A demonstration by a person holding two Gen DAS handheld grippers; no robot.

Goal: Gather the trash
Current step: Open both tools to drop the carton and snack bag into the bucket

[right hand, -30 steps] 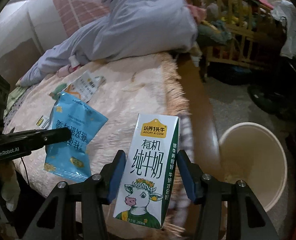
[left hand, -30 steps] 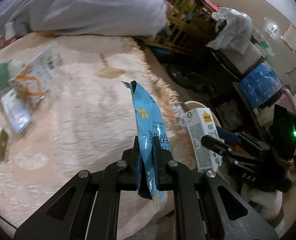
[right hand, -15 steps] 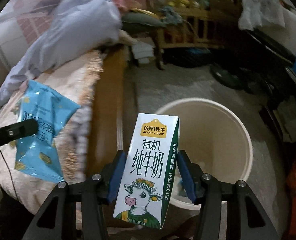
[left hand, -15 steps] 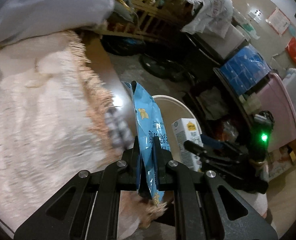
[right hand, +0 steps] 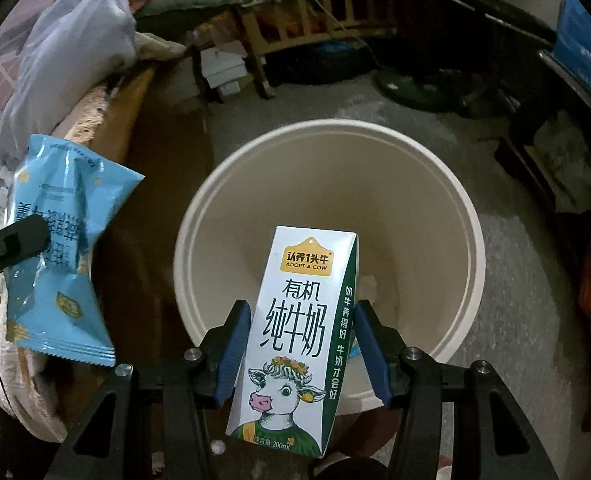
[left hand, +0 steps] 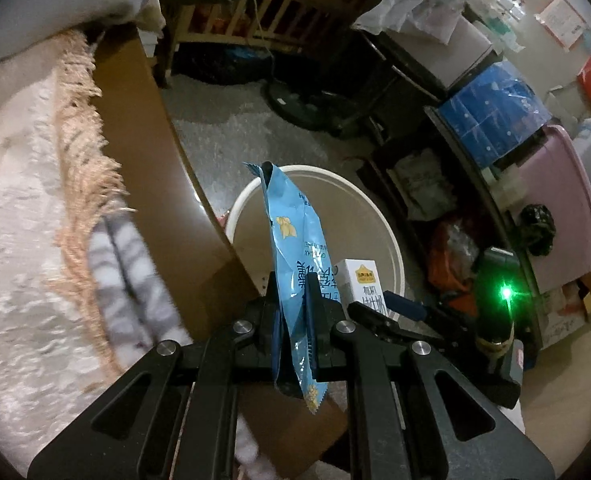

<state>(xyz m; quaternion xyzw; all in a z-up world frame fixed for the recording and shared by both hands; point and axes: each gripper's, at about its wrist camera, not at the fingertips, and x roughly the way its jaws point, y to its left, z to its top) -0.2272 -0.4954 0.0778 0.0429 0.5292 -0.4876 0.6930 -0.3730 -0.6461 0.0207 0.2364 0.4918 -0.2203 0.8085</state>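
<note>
- Left wrist view: your left gripper (left hand: 293, 304) is clamped on a blue packet (left hand: 291, 248), pinched near its lower half so the top stands up in front of the bin (left hand: 391, 240). The bin sits on the floor just beside the bed's wooden edge (left hand: 135, 128).
- The packet is thin, crinkly film, probably very light and limp; you are best pinching it flat across its face, as here, since a hold on one corner could let it slip.
- To the right in this view, your right gripper (left hand: 369, 306) carries the carton (left hand: 361, 284) near the bin's near rim.
- Right wrist view: your right gripper (right hand: 301, 350) is closed on the carton (right hand: 295, 332), one blue pad on each narrow side, the carton upright over the bin (right hand: 223, 200) mouth.
- The carton looks stiff-walled but crushable, and whether it is empty cannot be told; hold it at mid-height on the flat sides without squeezing hard.
- The packet (right hand: 55, 240) hangs at left, beside the bin rather than over it, above the bed's edge.
- Scraps of pale litter lie at the bin's bottom.
</note>
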